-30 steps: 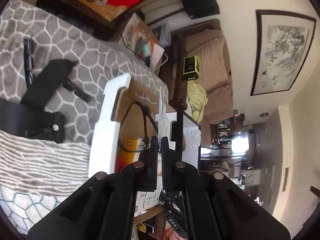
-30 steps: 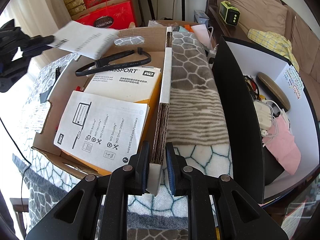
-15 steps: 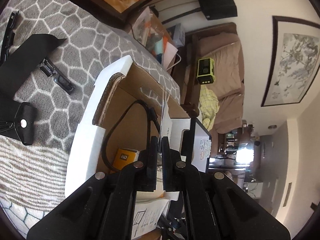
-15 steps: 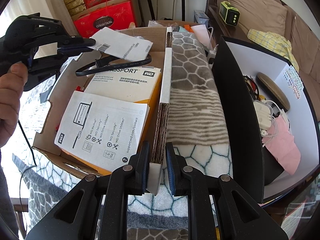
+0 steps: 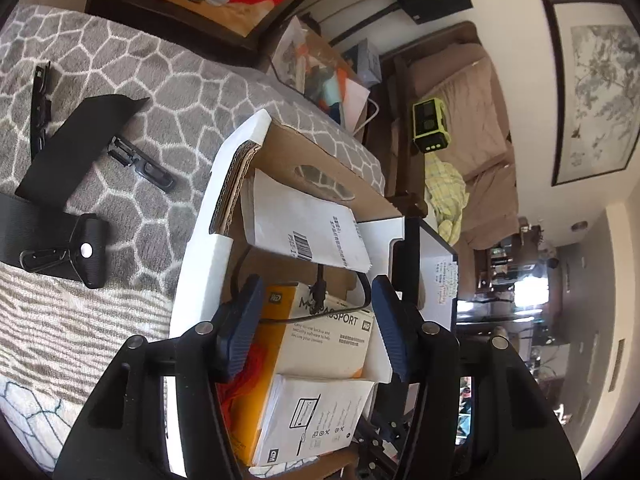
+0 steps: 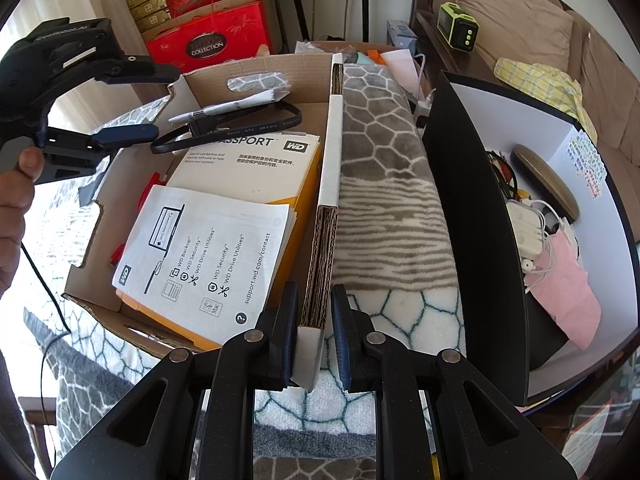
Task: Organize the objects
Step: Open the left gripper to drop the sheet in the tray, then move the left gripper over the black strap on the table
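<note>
Both tools over cardboard box (image 6: 192, 80), left tool (image 5: 316, 328) spread; right tool (image 6: 314, 332) straddling wall

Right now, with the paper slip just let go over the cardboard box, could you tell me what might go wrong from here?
1. The paper slip lies across the black cable rather than flat on the floor of the cardboard box, so it could slide or catch.
2. The left gripper, jaws open, hovers close above the cable and could snag it when pulling back.
3. The right gripper clamps only the box's wall edge; a tug could tilt the box and shift the manual.
</note>
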{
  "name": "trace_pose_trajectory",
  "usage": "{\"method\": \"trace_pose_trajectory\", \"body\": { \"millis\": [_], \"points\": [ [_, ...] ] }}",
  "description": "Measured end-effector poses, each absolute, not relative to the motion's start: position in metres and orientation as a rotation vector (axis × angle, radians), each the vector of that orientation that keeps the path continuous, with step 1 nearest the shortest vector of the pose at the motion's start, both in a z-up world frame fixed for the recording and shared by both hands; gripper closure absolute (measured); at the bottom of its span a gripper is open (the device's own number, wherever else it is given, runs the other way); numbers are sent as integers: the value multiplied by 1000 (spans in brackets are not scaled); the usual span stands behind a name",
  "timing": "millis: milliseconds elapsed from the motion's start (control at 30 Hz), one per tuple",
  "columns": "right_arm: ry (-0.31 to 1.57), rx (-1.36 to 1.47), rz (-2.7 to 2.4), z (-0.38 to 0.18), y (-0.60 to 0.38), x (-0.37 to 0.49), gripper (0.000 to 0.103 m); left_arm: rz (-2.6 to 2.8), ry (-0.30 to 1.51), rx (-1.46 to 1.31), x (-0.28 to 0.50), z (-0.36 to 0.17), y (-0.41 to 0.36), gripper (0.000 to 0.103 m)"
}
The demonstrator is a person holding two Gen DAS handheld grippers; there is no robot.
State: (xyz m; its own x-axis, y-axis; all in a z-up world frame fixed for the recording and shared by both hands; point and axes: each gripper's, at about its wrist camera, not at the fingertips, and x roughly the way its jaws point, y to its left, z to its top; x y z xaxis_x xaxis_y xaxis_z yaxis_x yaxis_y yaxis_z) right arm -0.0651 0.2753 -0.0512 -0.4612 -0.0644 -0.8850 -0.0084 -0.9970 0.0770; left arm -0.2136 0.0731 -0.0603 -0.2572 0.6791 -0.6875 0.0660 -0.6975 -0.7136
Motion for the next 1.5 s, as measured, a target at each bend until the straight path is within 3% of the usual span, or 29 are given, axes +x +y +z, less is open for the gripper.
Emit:
{"method": "trace_pose_trajectory", "body": {
  "millis": [233, 433, 467, 533, 967, 1267, 1500],
  "points": [
    [-112, 1613, -2656, -51, 274, -65, 88, 2029, -852, -1530, -200, -39, 62, 38],
    [-111, 1611, -2653, -51, 274, -65, 88, 2159, -686, -1552, -192, -26, 52, 34],
    [-111, 1611, -2652, -51, 274, -65, 88, 2175, -664, -1562, -191, -25, 49, 28],
    [-109, 1611, -2653, -51, 274, -65, 88, 2195, -631, -1573, -189, -24, 43, 24],
    [-109, 1611, -2653, -51, 274, -65, 88, 2456, -543, -1552, -184, -12, -24, 22],
    [-112, 1609, -2653, -52, 274, -65, 88, 2626, -225, -1520, -185, -5, -50, 22],
    [-109, 1610, -2653, -52, 274, -64, 87, 2537, -112, -1558, -191, -30, -43, 22]
  ]
}}
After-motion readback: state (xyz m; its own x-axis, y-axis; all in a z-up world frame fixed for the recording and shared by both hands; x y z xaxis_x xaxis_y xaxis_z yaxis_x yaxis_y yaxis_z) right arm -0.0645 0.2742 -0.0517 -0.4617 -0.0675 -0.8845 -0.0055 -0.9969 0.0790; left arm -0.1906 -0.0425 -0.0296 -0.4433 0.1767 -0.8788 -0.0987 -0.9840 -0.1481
